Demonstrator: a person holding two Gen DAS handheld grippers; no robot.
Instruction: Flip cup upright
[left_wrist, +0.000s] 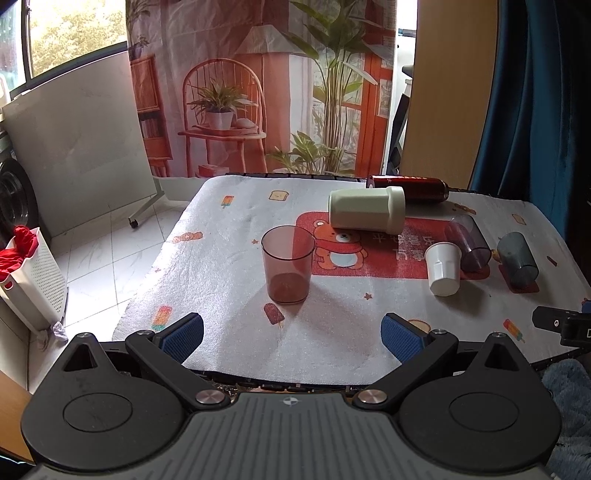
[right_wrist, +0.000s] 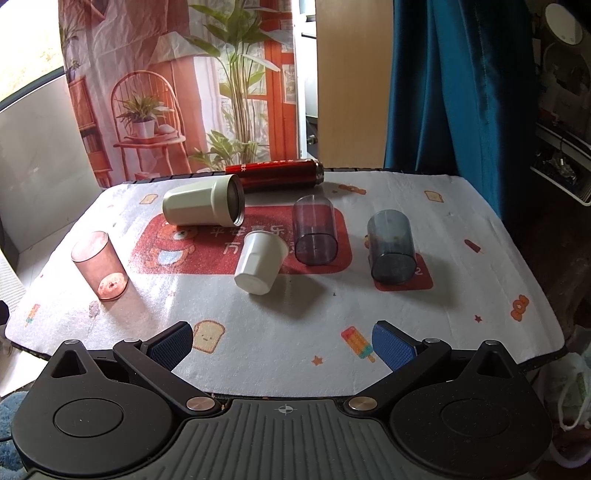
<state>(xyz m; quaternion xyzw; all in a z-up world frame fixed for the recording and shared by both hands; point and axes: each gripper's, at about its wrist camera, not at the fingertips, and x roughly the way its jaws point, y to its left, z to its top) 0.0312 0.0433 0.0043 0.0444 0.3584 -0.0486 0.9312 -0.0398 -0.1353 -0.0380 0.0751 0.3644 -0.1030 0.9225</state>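
A clear red cup (left_wrist: 288, 269) stands upright on the cloth; it also shows at the left in the right wrist view (right_wrist: 99, 264). A cream mug (left_wrist: 365, 214) (right_wrist: 203, 205) lies on its side. A small white cup (left_wrist: 443, 269) (right_wrist: 260, 262) lies tilted with its base toward me. A purple clear cup (left_wrist: 467, 242) (right_wrist: 316, 236) lies on its side. A grey-blue cup (left_wrist: 517, 260) (right_wrist: 391, 245) stands upright on a red coaster. My left gripper (left_wrist: 291, 338) is open and empty, in front of the red cup. My right gripper (right_wrist: 282, 347) is open and empty near the front edge.
A red flask (left_wrist: 408, 186) (right_wrist: 275, 175) lies at the back of the table. The white printed cloth (left_wrist: 229, 288) (right_wrist: 295, 314) covers the table. A white basket (left_wrist: 29, 273) stands on the floor to the left. A blue curtain (right_wrist: 443, 92) hangs at the right.
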